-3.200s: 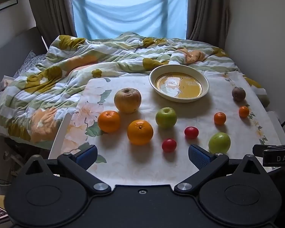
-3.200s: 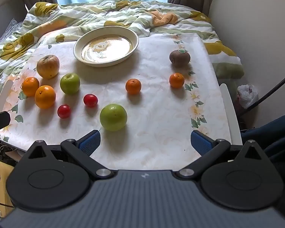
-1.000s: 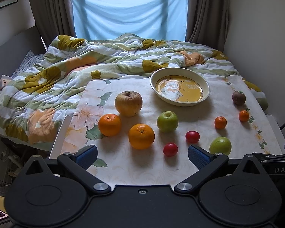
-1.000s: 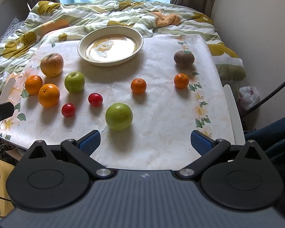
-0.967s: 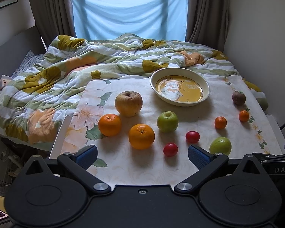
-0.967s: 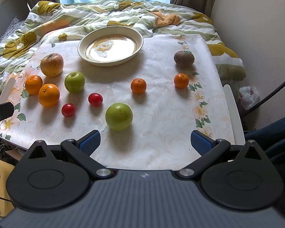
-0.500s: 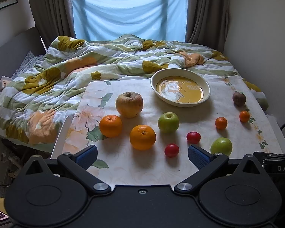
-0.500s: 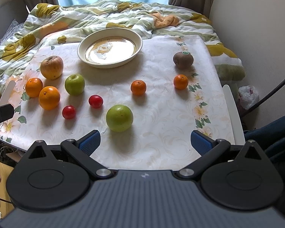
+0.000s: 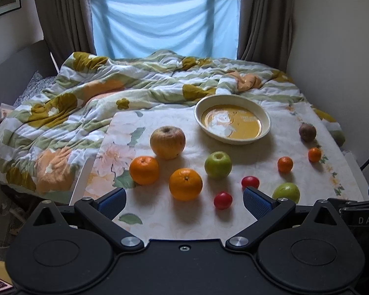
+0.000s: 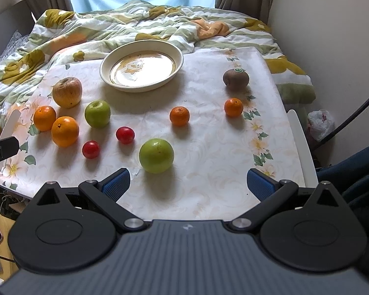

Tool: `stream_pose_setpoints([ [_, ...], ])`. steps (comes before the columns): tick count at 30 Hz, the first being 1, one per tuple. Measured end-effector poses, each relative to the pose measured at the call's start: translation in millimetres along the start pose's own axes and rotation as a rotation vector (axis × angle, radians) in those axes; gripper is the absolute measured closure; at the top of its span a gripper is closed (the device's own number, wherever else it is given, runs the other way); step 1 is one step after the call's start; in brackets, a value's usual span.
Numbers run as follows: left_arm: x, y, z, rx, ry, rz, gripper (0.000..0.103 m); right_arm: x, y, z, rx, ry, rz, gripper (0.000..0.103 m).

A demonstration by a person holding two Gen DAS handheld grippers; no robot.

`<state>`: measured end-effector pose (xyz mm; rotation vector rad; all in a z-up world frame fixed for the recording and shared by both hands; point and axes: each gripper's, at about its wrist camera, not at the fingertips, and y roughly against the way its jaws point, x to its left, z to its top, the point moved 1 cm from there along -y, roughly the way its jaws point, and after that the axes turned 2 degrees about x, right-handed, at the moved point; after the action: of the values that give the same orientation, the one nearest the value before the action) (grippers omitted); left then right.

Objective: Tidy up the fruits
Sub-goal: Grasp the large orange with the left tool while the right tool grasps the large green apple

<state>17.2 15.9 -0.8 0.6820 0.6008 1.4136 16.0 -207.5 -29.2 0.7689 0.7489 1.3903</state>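
Fruit lies loose on a floral-cloth table (image 10: 209, 191). A cream bowl (image 10: 141, 65) (image 9: 232, 119) stands empty at the back. A russet apple (image 10: 67, 95), two oranges (image 10: 65, 131) (image 10: 44, 118), a green apple (image 10: 97, 113), two red tomatoes (image 10: 125, 135) (image 10: 91, 149), a big green apple (image 10: 156, 155), two mandarins (image 10: 179, 116) (image 10: 233, 107) and a kiwi (image 10: 235, 79) lie in front of the bowl. My left gripper (image 9: 184, 200) is open and empty above the near edge, near the oranges (image 9: 185, 184). My right gripper (image 10: 188, 183) is open and empty, just short of the big green apple.
A rumpled floral duvet (image 9: 91, 98) covers the bed behind the table. A wall (image 10: 332, 36) runs along the right side. A white plastic bag (image 10: 321, 124) lies on the floor at the right. The left gripper's body (image 10: 2, 148) shows at the left edge of the right wrist view.
Both grippers have tilted slightly, so the fruit sits a little lower in view. Nothing on the table has moved, and both grippers stay open.
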Motion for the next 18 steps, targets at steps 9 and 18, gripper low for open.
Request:
stream_pose_setpoints([
  [9,12.7,-17.7,3.1,-0.032,-0.036,0.017,0.0,4.2,-1.2,-2.2,-0.036,-0.037,0.043,0.0],
  [18,14.8,-78.7,-13.1,-0.023,-0.083,-0.011,0.002,14.9,-41.1,-9.1,-0.086,-0.004,0.04,0.0],
])
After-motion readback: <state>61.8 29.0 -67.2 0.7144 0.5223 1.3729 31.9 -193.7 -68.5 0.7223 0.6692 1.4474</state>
